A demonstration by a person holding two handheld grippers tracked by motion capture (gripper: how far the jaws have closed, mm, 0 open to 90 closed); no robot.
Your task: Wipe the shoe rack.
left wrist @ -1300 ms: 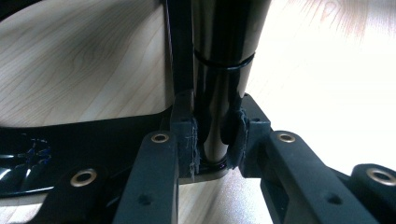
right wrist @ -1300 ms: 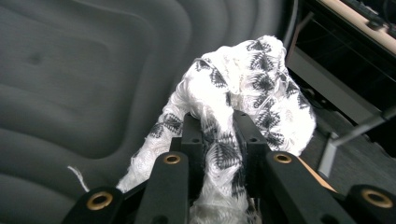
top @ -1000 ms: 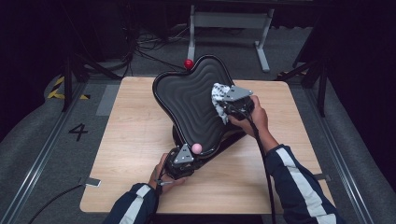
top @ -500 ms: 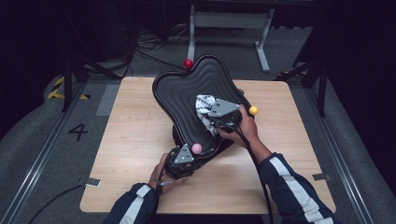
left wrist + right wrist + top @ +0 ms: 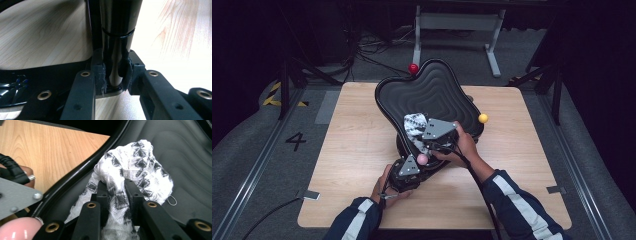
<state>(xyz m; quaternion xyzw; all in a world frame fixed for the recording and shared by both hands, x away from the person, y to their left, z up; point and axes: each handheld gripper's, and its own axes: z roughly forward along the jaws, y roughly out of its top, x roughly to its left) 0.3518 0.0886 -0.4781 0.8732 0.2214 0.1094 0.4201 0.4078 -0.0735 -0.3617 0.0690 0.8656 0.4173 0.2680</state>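
Observation:
A black, wavy-rimmed tray point(image 5: 432, 92) with stepped ridges stands tilted on the wooden table point(image 5: 357, 140). My left gripper point(image 5: 412, 162) is at its near lower end, shut on the tray's glossy black edge point(image 5: 116, 37); the pads point(image 5: 100, 75) press both sides of it. My right gripper point(image 5: 418, 134) lies on the tray's lower inner face, shut on a white cloth with black patterns point(image 5: 414, 122). In the right gripper view the bunched cloth point(image 5: 135, 167) bulges above the right gripper point(image 5: 117, 192) against the ridged tray point(image 5: 175, 150).
A red ball point(image 5: 413, 68) sits at the tray's far tip, a yellow ball point(image 5: 483, 118) at its right rim and a pink ball point(image 5: 422, 159) by the left gripper. Bare table point(image 5: 522, 150) lies on both sides. A metal stand point(image 5: 457, 22) is beyond the table.
My right gripper has slid the cloth from the tray's right rim down and left across its face toward the left gripper, uncovering the yellow ball. The left gripper has held still.

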